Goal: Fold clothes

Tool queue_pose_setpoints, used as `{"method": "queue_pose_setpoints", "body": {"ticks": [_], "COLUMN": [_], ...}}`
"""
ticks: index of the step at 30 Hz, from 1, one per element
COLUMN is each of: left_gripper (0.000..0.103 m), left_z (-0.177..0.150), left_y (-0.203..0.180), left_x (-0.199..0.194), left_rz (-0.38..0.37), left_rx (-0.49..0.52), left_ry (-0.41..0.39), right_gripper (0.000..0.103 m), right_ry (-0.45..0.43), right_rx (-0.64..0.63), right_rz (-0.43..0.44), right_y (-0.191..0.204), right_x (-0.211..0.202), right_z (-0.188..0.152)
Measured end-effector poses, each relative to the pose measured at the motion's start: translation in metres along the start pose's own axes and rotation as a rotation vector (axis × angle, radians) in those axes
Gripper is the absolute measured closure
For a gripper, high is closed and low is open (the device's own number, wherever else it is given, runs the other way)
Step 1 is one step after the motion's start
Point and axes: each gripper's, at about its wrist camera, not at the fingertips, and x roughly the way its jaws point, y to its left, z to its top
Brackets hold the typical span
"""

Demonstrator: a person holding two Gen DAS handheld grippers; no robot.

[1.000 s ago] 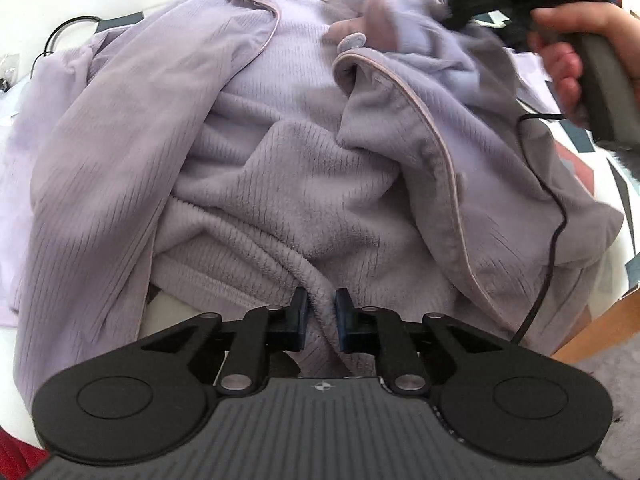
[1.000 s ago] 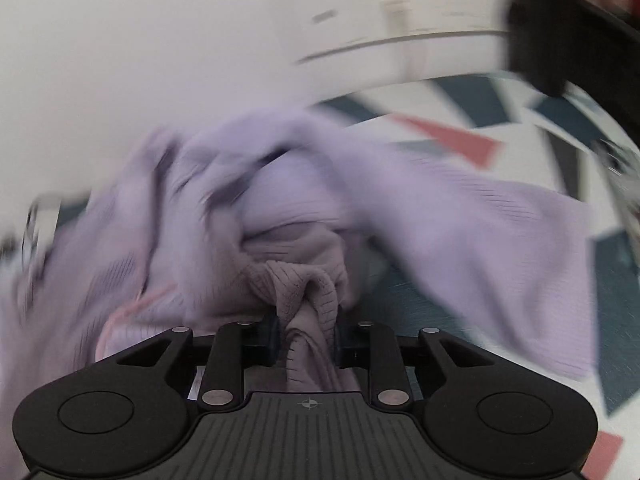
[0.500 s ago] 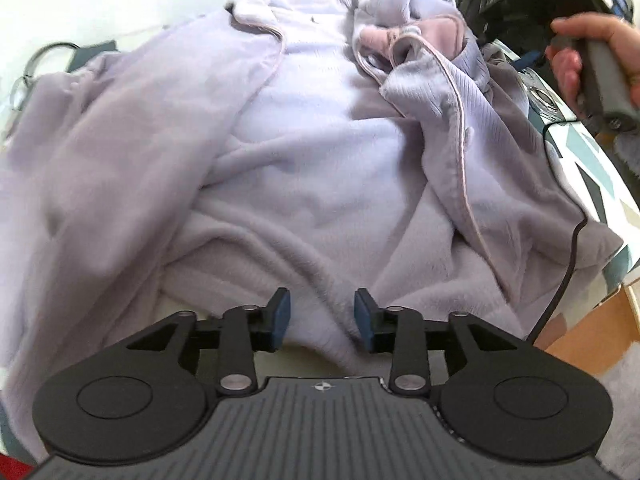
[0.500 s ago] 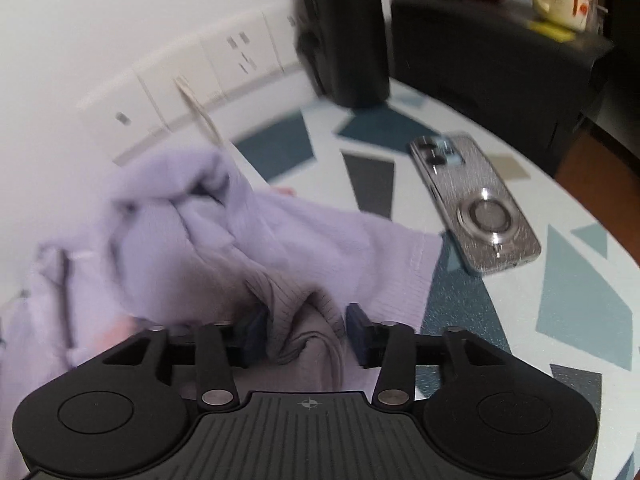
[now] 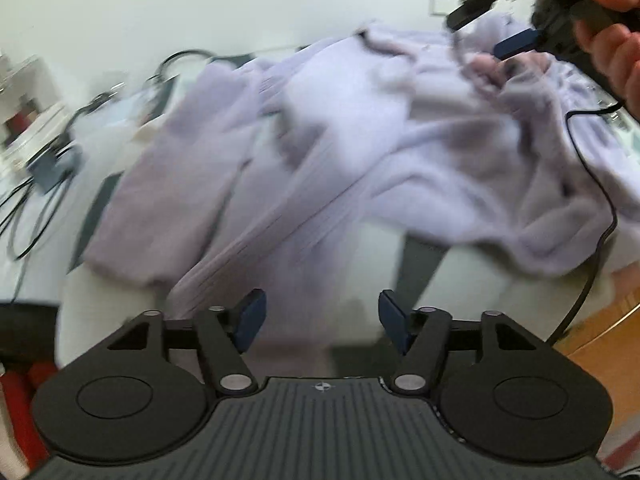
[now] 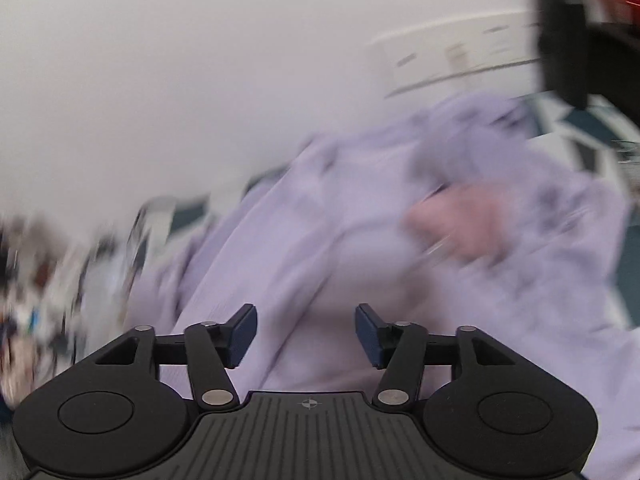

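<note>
A pale wall (image 5: 200,8) with a white socket plate (image 6: 452,60) backs a white tabletop with dark teal and grey geometric patches (image 5: 420,264), and a tangle of black cables (image 5: 24,216) lies off to the left side of my left view. Spread across the table is the fluffy lilac ribbed pyjama top (image 5: 360,152), rumpled and not yet folded, as far as I can judge through the motion blur. Its long axis runs away from my left gripper (image 5: 320,314), from the hem edge nearest me up toward the collar by the wall. That gripper's jaws have just been opening; they now stand well apart with no cloth pinched, the hem lying just ahead and below them. In my right view the right gripper (image 6: 306,334) has likewise just been opening, its blue pads (image 6: 244,332) spread and clear of the fabric, which lies beneath and beyond them. From the left view I see a hand (image 5: 616,40) holding that right gripper up near the collar end, a black cord (image 5: 592,184) trailing across the top's right side. So the left is nearer the hem and the right nearer the collar; I reckon the next grasp should follow that split.
</note>
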Motion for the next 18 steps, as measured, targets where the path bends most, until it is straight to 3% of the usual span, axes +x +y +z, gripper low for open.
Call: {"method": "queue_pose_setpoints", "body": {"ticks": [5, 6, 7, 9, 10, 12, 18], "left_gripper": [0.044, 0.048, 0.069, 0.1, 0.1, 0.101, 0.101], "left_z": [-0.016, -0.014, -0.012, -0.009, -0.007, -0.004, 0.042], "left_y": [0.024, 0.028, 0.032, 0.038, 0.041, 0.048, 0.062], "left_x": [0.015, 0.018, 0.017, 0.016, 0.015, 0.01, -0.019], "left_rz": [0.03, 0.017, 0.009, -0.008, -0.016, -0.036, -0.056], "left_rx": [-0.016, -0.034, -0.044, -0.063, -0.072, -0.099, -0.159], "left_ry": [0.009, -0.001, 0.002, 0.009, 0.013, 0.015, -0.103], "right_gripper": [0.052, 0.057, 0.074, 0.087, 0.094, 0.098, 0.099], "right_ry": [0.092, 0.097, 0.101, 0.105, 0.087, 0.064, -0.016], "right_rx": [0.035, 0.045, 0.057, 0.09, 0.107, 0.113, 0.176], "right_rz": [-0.005, -0.019, -0.038, -0.045, -0.044, 0.008, 0.165], "right_y": [0.041, 0.046, 0.049, 0.054, 0.056, 0.057, 0.053], "right_x": [0.06, 0.071, 0.079, 0.084, 0.08, 0.073, 0.048], "right_z": [-0.035, -0.041, -0.045, -0.049, -0.051, -0.046, 0.002]}}
